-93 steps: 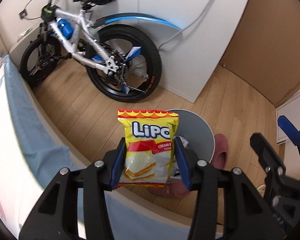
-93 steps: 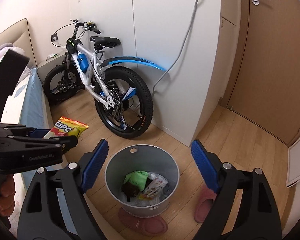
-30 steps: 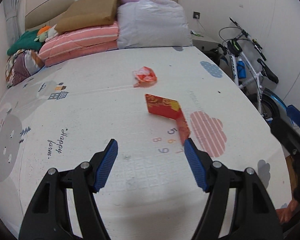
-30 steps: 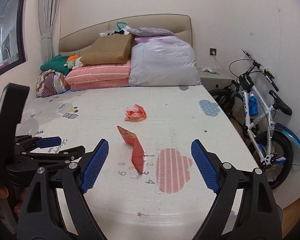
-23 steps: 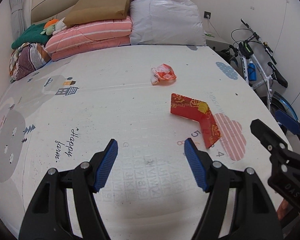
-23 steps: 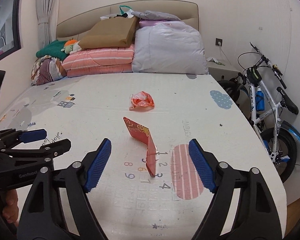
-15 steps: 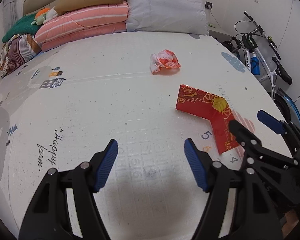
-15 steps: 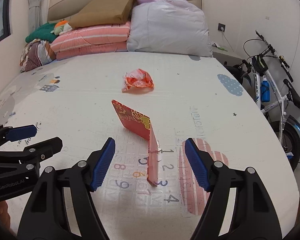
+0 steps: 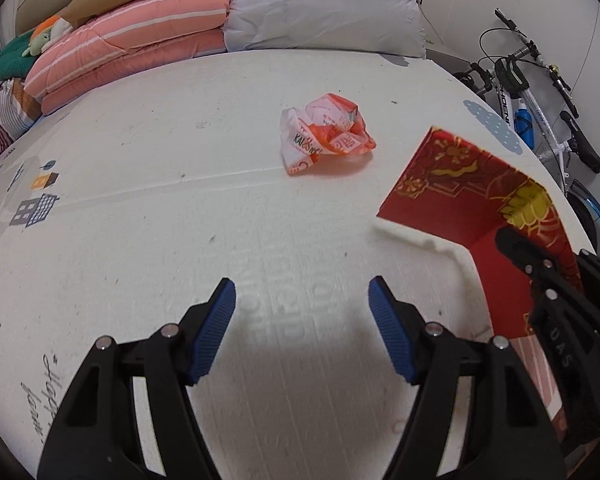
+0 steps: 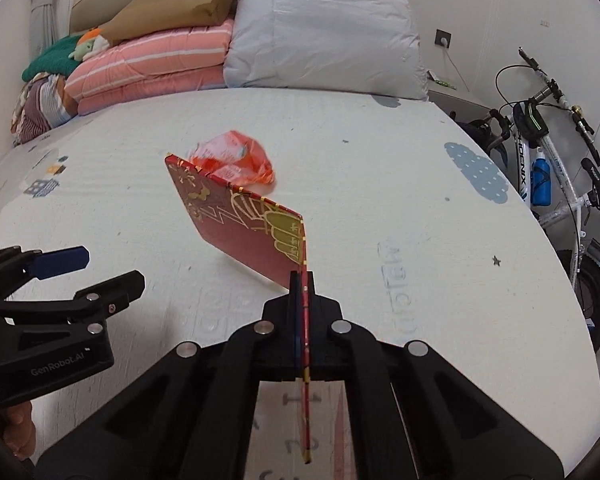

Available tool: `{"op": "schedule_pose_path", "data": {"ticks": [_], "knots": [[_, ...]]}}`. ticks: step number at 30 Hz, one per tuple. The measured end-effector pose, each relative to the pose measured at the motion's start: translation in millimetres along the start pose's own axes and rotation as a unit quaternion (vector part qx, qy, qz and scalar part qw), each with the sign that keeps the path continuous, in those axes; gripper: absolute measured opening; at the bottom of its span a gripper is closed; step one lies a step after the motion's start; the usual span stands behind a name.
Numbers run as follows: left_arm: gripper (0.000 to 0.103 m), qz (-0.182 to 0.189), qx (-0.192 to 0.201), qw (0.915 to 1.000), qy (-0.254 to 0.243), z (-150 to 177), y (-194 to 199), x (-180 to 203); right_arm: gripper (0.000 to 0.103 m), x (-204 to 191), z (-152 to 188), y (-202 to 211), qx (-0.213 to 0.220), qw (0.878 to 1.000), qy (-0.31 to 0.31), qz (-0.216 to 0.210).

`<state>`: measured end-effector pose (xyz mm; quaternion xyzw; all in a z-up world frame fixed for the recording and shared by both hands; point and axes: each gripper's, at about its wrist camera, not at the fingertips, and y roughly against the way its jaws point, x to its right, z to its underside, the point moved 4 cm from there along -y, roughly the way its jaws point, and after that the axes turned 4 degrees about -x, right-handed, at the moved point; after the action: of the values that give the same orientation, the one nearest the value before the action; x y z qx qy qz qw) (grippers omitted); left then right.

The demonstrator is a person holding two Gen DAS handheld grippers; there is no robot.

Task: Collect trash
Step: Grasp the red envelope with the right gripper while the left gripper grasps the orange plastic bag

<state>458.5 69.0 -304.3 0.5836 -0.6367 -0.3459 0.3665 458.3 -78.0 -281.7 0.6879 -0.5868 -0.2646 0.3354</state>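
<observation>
A folded red card with gold print (image 10: 236, 220) stands on the white play mat (image 10: 380, 168) on the bed. My right gripper (image 10: 302, 280) is shut on the card's near flap, which runs edge-on between the fingers. The card also shows in the left wrist view (image 9: 472, 196), with the right gripper at its right end. A crumpled orange and white wrapper (image 9: 326, 134) lies beyond it and also shows in the right wrist view (image 10: 236, 158). My left gripper (image 9: 302, 308) is open and empty, low over the mat, left of the card.
Striped pink quilts (image 9: 128, 56), a brown bag and a large grey pillow (image 10: 324, 36) are stacked at the head of the bed. A white bicycle (image 10: 552, 168) stands off the bed's right edge.
Both grippers moved from the bin by the bicycle to the bed; the snack bag left my left gripper. In the last half second my right gripper advanced and shut on the red card.
</observation>
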Motion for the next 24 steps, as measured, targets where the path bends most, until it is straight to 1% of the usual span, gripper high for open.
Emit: {"op": "schedule_pose_path", "data": {"ticks": [6, 10, 15, 17, 19, 20, 21, 22, 23, 24], "knots": [[0.069, -0.008, 0.014, 0.9998, -0.014, -49, -24, 9, 0.000, 21, -45, -40, 0.011, 1.000, -0.025, 0.003], [0.069, -0.018, 0.020, 0.9995, -0.019, -72, -39, 14, 0.000, 30, -72, -63, 0.015, 0.999, -0.033, 0.002], [0.069, -0.011, 0.010, 0.9997, -0.020, -90, -58, 19, 0.000, 38, -90, -77, 0.010, 0.999, -0.041, -0.005], [0.074, -0.004, -0.001, 0.9997, -0.024, -95, -70, 23, 0.000, 40, -92, -83, 0.004, 0.999, -0.043, -0.009], [0.074, -0.006, -0.007, 0.9996, -0.028, -97, -80, 26, 0.000, 41, -93, -86, 0.000, 0.999, -0.044, -0.012], [0.074, -0.013, -0.005, 0.9994, -0.032, -98, -84, 28, 0.000, 42, -94, -87, -0.002, 0.999, -0.044, -0.013], [0.071, -0.016, -0.002, 0.9993, -0.033, -98, -85, 29, 0.000, 42, -94, -87, -0.003, 0.999, -0.044, -0.016], [0.066, -0.014, 0.001, 0.9993, -0.033, -98, -86, 30, 0.001, 42, -94, -87, -0.003, 0.999, -0.043, -0.017], [0.048, -0.008, 0.000, 0.9995, -0.032, -98, -86, 31, 0.000, 41, -94, -86, -0.003, 0.999, -0.042, -0.018], [0.043, -0.004, -0.001, 0.9996, -0.028, -97, -84, 32, 0.000, 41, -94, -86, -0.003, 0.999, -0.041, -0.020]]}}
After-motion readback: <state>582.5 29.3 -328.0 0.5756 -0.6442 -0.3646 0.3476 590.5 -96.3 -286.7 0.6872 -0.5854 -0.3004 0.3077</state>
